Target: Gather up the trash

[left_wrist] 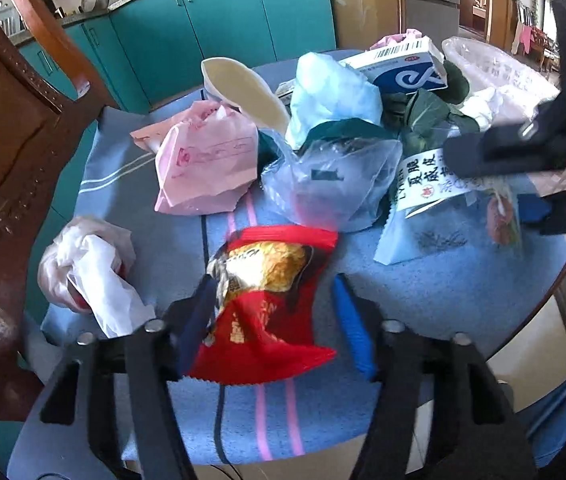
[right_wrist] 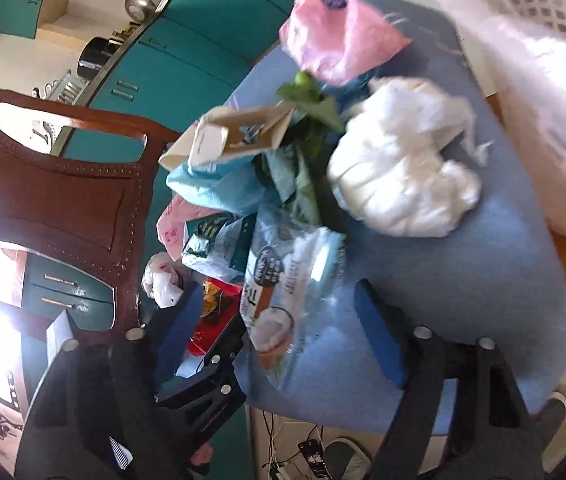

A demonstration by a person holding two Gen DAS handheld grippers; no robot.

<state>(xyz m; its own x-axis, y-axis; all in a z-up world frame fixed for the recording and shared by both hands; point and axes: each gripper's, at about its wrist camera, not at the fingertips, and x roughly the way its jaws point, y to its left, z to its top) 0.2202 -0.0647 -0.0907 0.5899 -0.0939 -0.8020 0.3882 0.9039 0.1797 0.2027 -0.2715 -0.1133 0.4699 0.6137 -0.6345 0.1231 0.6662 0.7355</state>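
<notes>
**Trash collection: barely begun**

Blue tablecloth (left_wrist: 443,300) strewn with litter, none visibly cleared. Lined basket (right_wrist: 543,100) far right, mesh wall plain only from the right wrist. Pale-blue wrapper (right_wrist: 283,288) between the spread, unclamped jaws of the right gripper (right_wrist: 279,332). Red snack packet (left_wrist: 267,300) at the near edge, whole only in the left-wrist view, bracketed by the left gripper (left_wrist: 275,320), jaws apart.

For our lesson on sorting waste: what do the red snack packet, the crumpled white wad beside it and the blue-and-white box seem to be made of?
Red snack packet: glossy plastic film, probably; shiny creases, serrated edge.
White wad: thin translucent plastic or tissue; unclear.
Blue-and-white box: printed cardboard; flat faces, folded edges.
</notes>
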